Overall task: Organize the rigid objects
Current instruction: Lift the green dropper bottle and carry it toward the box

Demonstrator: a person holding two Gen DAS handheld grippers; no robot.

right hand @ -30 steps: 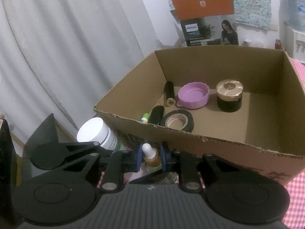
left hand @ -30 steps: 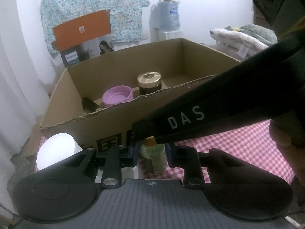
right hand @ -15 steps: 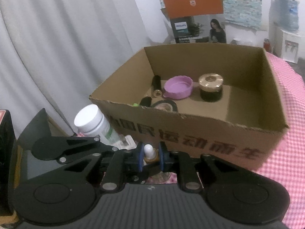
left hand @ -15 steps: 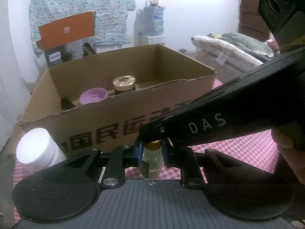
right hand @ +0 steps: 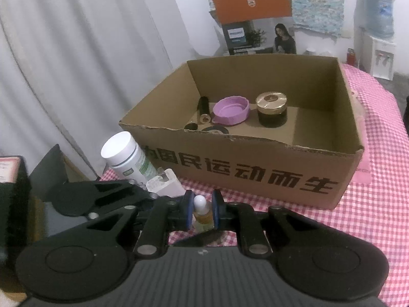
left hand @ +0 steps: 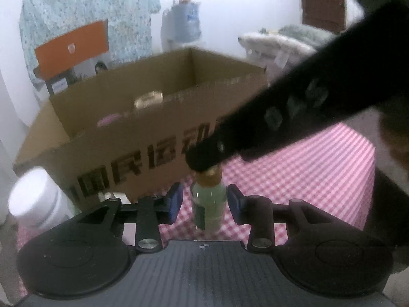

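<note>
A small dropper bottle with greenish liquid and an amber neck stands on the pink checked cloth in front of the cardboard box. My left gripper straddles it, its jaws opening, with a gap between each blue pad and the glass. My right gripper is shut on the top of the dropper bottle, just under the white tip. In the left wrist view its black finger comes down from the upper right onto the cap. The box holds a purple lid and a gold-capped dark jar.
A white-capped bottle leans at the box's near left corner, beside a small white carton. A black tube and a tape roll also lie in the box. Grey curtains hang at the left. Checked cloth stretches to the right.
My left gripper's pads have come off the dropper bottle and now stand apart from it. The right gripper keeps its hold on the bottle's top. Both views have drawn back from the box.
</note>
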